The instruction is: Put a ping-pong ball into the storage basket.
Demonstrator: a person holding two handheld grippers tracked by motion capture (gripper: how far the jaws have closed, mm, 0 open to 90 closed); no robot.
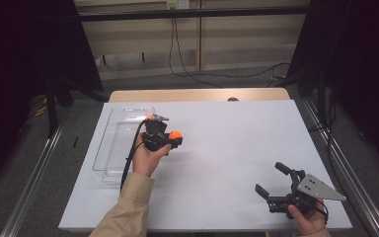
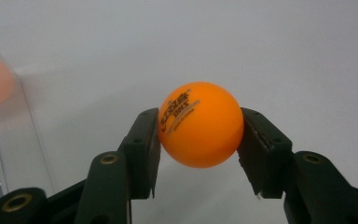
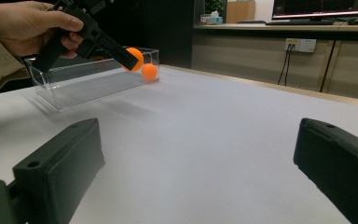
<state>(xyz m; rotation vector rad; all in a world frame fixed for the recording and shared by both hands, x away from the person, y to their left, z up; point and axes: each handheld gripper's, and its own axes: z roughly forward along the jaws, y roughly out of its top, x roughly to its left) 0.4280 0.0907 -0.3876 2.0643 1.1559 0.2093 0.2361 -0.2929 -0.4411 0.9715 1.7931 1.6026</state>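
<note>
At about nine o'clock on the white table sheet [image 1: 227,148] lies a clear, long rectangular plastic bin [image 1: 109,148], its long axis running from six to twelve o'clock, parallel to the sheet's left edge and just inside it. A second orange ball [image 3: 149,71] rests inside the bin at its far end; in the high view it is all but hidden behind the left gripper, so its exact spot there is hard to fix.

Just to the right of the bin, the left gripper [image 2: 199,135] is clamped on a glossy orange table-tennis ball [image 2: 200,124] with black and red print. Both black pads press the ball's sides, and the ball hangs clear above the sheet, beside the bin's right wall. The printed label faces the gripper's camera toward ten o'clock; a round ball has no long axis. The gripper itself points toward three o'clock in the high view.

From there the sheet is bare across its middle and out to the right edge.

At five o'clock, near the sheet's front right corner, the right gripper [image 1: 271,180] stands with its jaws wide apart, holding and touching nothing, pointing toward ten o'clock.
</note>
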